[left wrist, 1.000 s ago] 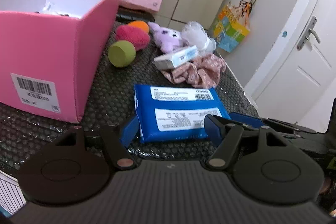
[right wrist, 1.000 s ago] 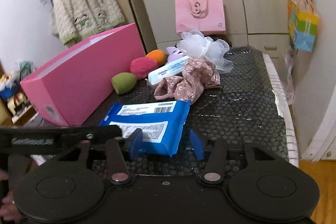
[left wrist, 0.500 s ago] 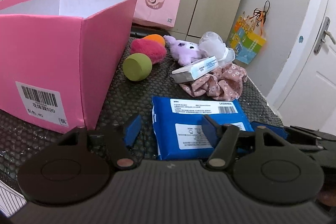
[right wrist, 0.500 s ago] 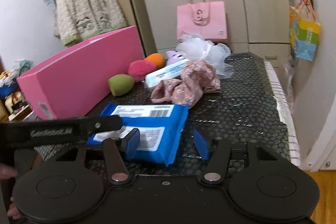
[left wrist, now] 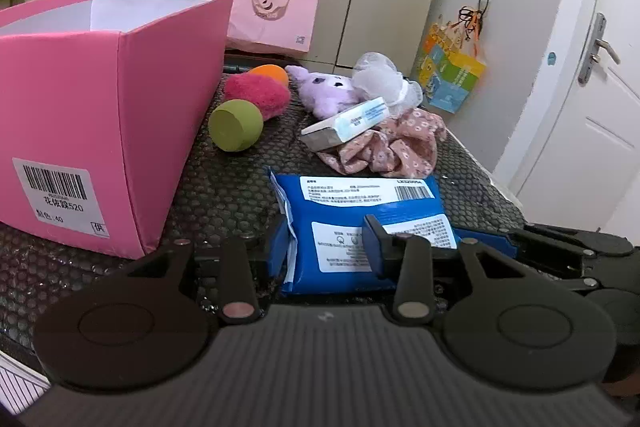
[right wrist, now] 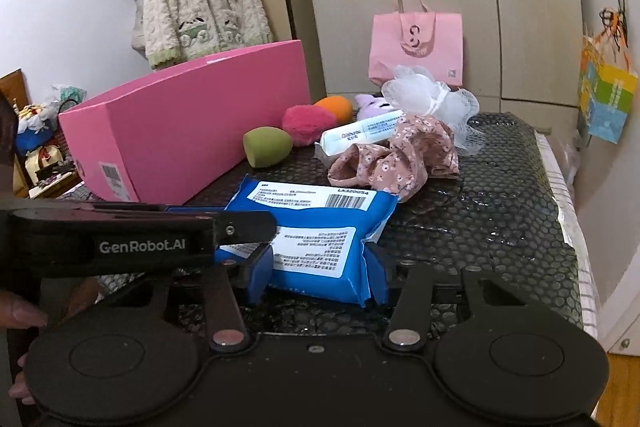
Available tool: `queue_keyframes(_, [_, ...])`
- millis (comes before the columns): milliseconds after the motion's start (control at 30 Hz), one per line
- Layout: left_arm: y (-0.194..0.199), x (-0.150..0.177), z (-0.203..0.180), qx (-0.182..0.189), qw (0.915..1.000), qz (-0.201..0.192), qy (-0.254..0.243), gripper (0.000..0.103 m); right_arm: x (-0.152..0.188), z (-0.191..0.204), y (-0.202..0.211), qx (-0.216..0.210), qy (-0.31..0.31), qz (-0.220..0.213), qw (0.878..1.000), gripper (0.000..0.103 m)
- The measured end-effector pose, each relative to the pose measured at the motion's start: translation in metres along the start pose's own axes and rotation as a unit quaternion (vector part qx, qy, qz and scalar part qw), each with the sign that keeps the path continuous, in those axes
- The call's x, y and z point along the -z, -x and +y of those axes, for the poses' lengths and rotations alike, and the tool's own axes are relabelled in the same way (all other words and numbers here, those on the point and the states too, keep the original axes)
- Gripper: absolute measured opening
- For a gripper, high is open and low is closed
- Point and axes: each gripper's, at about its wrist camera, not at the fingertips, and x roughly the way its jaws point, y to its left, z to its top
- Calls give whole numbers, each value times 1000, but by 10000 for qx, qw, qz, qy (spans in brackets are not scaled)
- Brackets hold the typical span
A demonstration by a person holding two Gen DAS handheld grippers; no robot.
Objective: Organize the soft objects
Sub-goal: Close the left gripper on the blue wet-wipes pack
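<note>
A blue wipes pack [left wrist: 360, 223] lies on the black bubble-wrap tabletop [left wrist: 232, 187]; it also shows in the right wrist view [right wrist: 316, 235]. My left gripper [left wrist: 326, 247] has its fingers around the pack's near-left end. My right gripper [right wrist: 316, 275] has both blue pads touching the pack's near-right end. Behind lie a green sponge [left wrist: 235, 125], a red pompom [left wrist: 258, 95], an orange sponge [left wrist: 272, 73], a purple plush [left wrist: 324, 93], a white mesh puff [left wrist: 380, 77], a small box [left wrist: 348, 121] and a pink floral scrunchie [left wrist: 392, 149].
An open pink box [left wrist: 100, 131] stands on the left of the table. A pink paper bag [left wrist: 274, 13] stands at the back by the wardrobe. A colourful bag [left wrist: 452, 75] hangs at the right, near a white door [left wrist: 592, 115].
Both grippers have closed in on the blue pack from its two near ends. The left view has dropped lower and nearer the tabletop.
</note>
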Motion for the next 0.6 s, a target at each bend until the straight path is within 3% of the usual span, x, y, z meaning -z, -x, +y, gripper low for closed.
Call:
queue_keyframes(400, [28,-7,1,434,9989,154,-52,39,0,15,19,48,-61,-46,10000,69])
queue_keyframes(500, [38,-9,-3,318,9987,314,-258,40,-1,20,24,-24,-108,71,9999,70])
queue_keyframes(600, [46,-11,1,438,9979,449,-162,40,-1,28,27,37,-118,107,9999,73])
